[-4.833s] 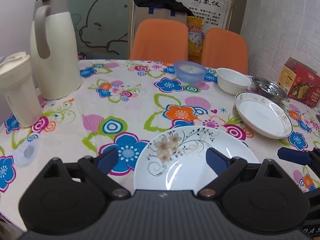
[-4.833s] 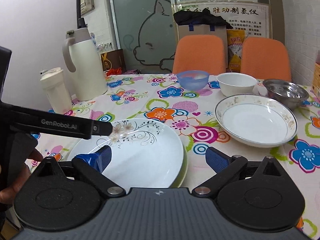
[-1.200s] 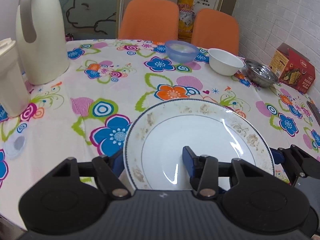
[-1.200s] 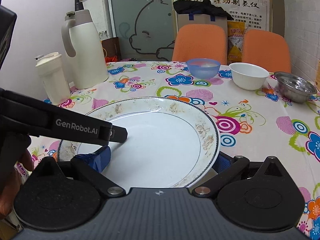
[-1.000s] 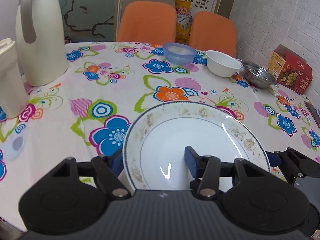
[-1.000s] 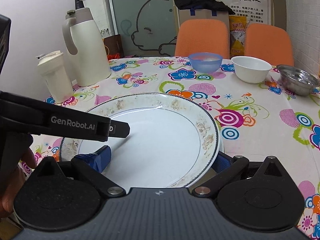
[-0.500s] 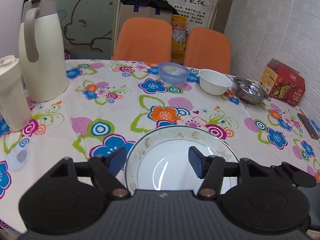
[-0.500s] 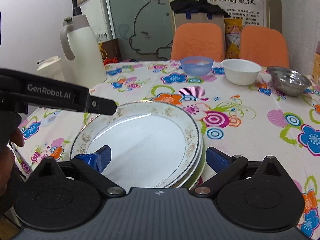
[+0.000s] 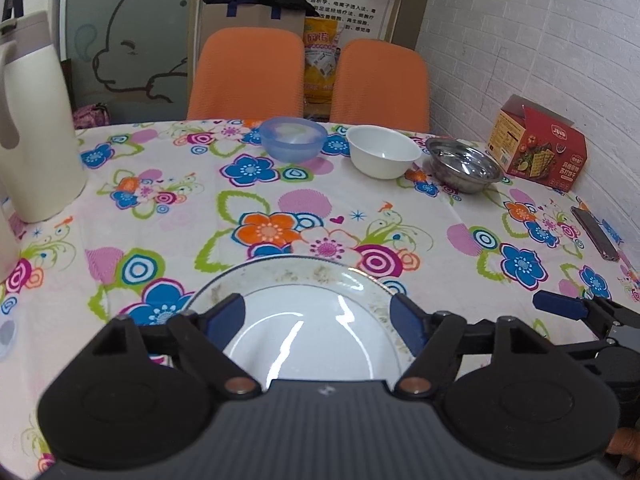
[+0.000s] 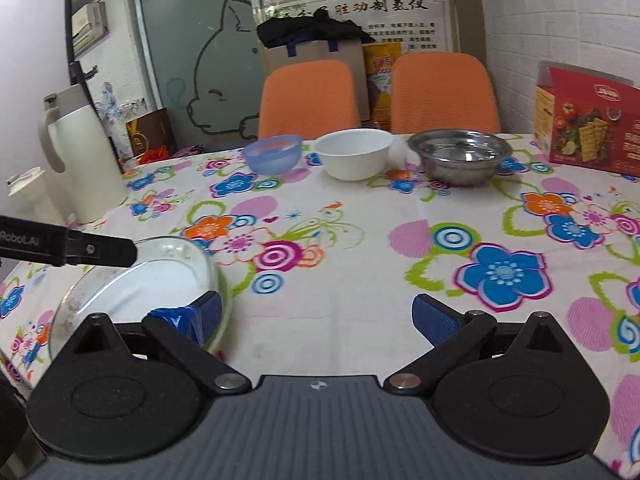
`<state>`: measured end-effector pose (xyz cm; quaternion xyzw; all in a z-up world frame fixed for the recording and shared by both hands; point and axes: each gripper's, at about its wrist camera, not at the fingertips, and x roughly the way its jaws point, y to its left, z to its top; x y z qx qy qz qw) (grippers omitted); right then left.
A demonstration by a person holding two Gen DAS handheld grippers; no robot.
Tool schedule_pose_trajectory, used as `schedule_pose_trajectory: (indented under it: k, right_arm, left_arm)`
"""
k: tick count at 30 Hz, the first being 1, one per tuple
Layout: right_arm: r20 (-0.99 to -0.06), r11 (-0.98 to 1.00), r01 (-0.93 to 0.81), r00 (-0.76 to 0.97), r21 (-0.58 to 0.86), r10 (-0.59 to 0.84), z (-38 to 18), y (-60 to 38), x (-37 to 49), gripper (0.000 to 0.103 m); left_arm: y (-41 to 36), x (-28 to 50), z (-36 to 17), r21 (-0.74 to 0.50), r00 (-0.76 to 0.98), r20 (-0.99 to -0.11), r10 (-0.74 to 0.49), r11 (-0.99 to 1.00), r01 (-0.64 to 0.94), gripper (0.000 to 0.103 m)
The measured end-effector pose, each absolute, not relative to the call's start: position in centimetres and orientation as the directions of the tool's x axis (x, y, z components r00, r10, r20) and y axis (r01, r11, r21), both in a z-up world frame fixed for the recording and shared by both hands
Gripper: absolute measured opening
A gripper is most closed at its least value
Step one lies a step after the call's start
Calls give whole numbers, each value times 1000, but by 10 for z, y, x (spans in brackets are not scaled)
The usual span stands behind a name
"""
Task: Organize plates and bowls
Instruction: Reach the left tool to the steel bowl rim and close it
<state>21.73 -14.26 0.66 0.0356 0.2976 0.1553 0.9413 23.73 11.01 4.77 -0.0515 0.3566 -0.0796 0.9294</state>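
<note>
A white deep plate (image 9: 296, 276) with a speckled gold rim lies on top of a plate stack at the table's near edge. My left gripper (image 9: 316, 318) hovers open just above it, its blue pads on either side and holding nothing. In the right wrist view the stack (image 10: 152, 276) sits at the lower left, and my right gripper (image 10: 320, 318) is open over bare tablecloth to its right. A blue bowl (image 9: 292, 138), a white bowl (image 9: 382, 156) and a steel bowl (image 9: 464, 164) stand in a row at the far side.
A cream thermos jug (image 9: 32, 120) and a lidded cup (image 10: 28, 192) stand at the left. A red cracker box (image 9: 540, 144) and a phone (image 9: 596, 232) lie at the right. Two orange chairs (image 9: 248, 76) stand behind the table.
The left gripper has let go of the gold-rimmed plate, opened wide and drawn back. The plate now rests on the stack. The right gripper has swung right, away from the plates.
</note>
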Motion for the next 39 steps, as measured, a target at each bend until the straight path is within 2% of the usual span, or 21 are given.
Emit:
schedule_pose_trajectory:
  k: [11,18,25,33,39]
  right_arm:
    - [-578,985,-158,798,69,168,23,-237,295,89]
    - [-608,991,-122,782,62,134,25,-269,376,89]
    - [-616,993,-106,779,47,112,16,-285,439,89]
    - [-650,986,-148,758,-82,60,-11,-274,491,89]
    - [-700,979,-176,713,-105,53,-21,-267,512,89]
  left_arm:
    - [25,326,62,-261,635,-693,-341,940,221,73]
    - [-47,427,54,-392,550,-723,-419,903,173,74]
    - [-80,493,23,-444,570,-728,-381,896,33,74]
    - [-78,517,-9,-460,553,-765,-331,881,-108,73]
    - [-68,515,-4,-455,546,-769,-334,885,-100,74]
